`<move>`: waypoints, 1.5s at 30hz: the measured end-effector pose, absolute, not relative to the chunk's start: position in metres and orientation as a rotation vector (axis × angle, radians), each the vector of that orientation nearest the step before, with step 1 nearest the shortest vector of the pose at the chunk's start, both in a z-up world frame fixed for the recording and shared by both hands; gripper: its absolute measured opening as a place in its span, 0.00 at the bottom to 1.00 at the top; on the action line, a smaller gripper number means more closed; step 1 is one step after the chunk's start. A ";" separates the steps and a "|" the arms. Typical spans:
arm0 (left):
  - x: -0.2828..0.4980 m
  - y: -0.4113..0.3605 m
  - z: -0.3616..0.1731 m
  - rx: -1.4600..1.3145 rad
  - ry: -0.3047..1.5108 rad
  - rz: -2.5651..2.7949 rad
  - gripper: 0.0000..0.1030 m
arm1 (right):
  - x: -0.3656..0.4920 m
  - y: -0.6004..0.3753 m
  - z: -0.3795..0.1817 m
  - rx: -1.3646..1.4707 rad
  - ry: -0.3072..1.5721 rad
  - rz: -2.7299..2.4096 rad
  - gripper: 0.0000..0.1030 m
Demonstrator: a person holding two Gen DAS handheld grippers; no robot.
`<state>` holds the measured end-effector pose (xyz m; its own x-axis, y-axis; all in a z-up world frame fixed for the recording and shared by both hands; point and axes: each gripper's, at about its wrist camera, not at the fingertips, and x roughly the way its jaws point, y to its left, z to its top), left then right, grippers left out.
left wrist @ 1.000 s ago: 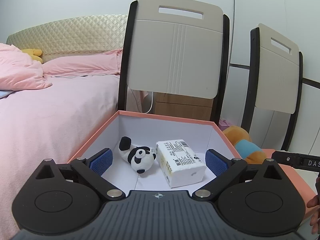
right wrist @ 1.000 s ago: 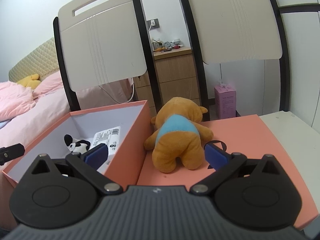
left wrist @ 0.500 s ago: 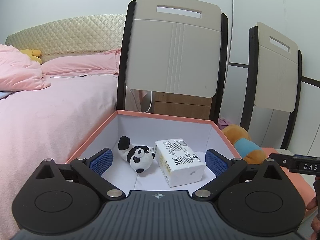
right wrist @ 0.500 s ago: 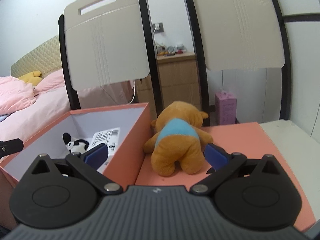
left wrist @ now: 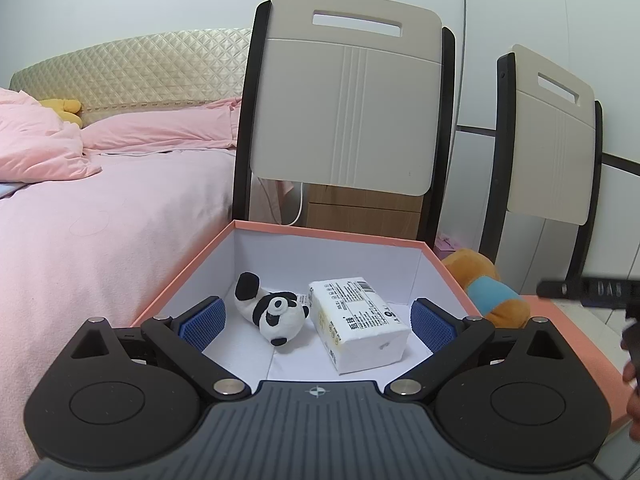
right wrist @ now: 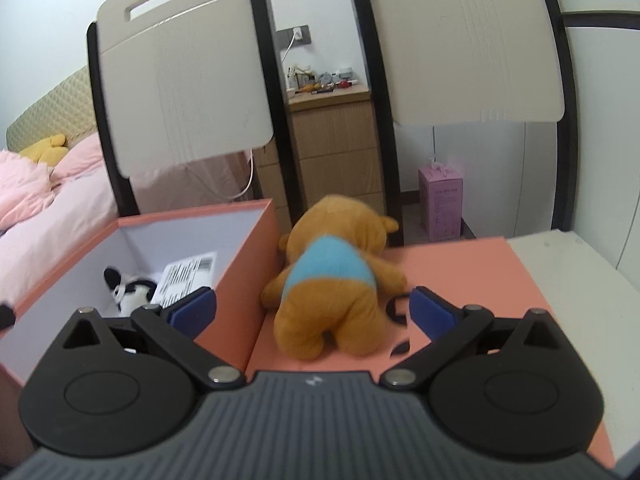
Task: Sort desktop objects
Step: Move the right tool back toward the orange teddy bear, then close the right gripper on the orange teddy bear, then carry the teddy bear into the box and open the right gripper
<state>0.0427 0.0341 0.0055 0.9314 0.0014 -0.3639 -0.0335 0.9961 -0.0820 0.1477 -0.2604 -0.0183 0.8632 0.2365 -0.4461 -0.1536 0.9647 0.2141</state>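
We record the left gripper positioned over the near edge of the salmon-pink box, its 2 blue-padded fingers spread wide apart and holding nothing. Inside the box, on its white floor, we find 2 items: a panda plush lying on its side toward the left, and a white tissue pack just beside it on the right, label side up. We cannot tell whether the 2 are touching.

We record the right gripper likewise spread wide, nothing between its fingers. An orange plush bear in a light-blue shirt lies face down directly ahead of it, on the flat pink lid that lies against the box's right wall. The bear sits between the lines of the 2 fingers but is clear of both pads. Its left arm is near the box's outer wall. A small black ring-shaped mark shows on the lid beside the bear's right leg.

Behind the box stand 2 beige chair backs with black frames. A pink-covered bed lies to the left, and a wooden drawer unit stands between the chairs.
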 end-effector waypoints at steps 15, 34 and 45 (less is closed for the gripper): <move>0.045 0.035 0.004 -0.083 0.376 0.026 0.97 | 0.234 -0.272 -0.050 0.314 0.611 0.231 0.99; 0.045 0.036 0.006 -0.089 0.374 0.039 0.97 | 0.219 -0.248 -0.040 0.240 0.545 0.222 0.63; 0.039 0.046 0.016 -0.128 0.337 0.068 0.97 | 0.161 -0.223 0.017 0.236 0.347 0.459 0.62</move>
<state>0.0385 0.0456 0.0159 0.9417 0.0456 -0.3335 -0.0883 0.9896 -0.1139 0.1612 -0.2232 0.0166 0.8396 0.4700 -0.2724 -0.3906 0.8708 0.2986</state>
